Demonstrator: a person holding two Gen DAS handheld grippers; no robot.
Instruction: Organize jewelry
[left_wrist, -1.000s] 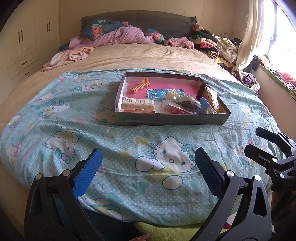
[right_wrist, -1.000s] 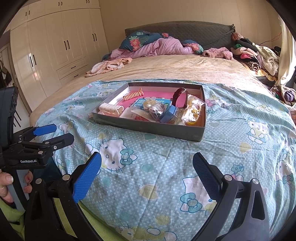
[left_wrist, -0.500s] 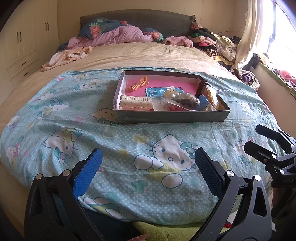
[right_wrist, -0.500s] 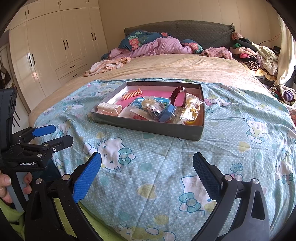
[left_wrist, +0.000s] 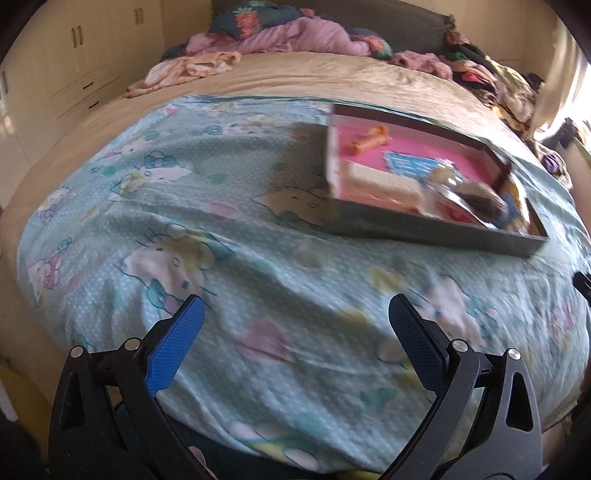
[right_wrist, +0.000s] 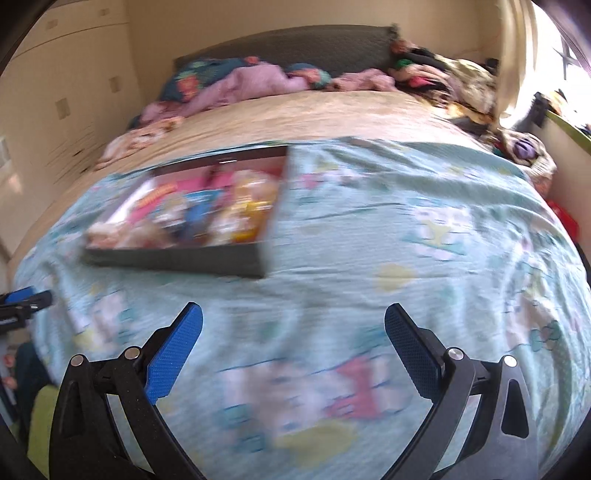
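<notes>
A shallow grey box (left_wrist: 436, 230) with a pink floor lies on the Hello Kitty blanket (left_wrist: 229, 236). It holds an orange coiled piece (left_wrist: 370, 140), a cream hair clip (left_wrist: 384, 180), a blue card (left_wrist: 415, 165) and several bagged items. It shows blurred in the right wrist view (right_wrist: 177, 260) at the left. My left gripper (left_wrist: 295, 317) is open and empty, well short of the box. My right gripper (right_wrist: 293, 323) is open and empty, to the right of the box. The left gripper's tip shows at the right wrist view's left edge (right_wrist: 26, 299).
Crumpled pink bedding and pillows (left_wrist: 295, 37) lie at the headboard. A heap of clothes (right_wrist: 443, 70) sits at the far right corner. White wardrobes (left_wrist: 74, 66) stand to the left. A curtain and window (right_wrist: 517, 55) are on the right.
Both grippers have swung quickly and the views are blurred. The left view turned left, so the box sits at its right. The right view turned right, so the box sits at its left.
</notes>
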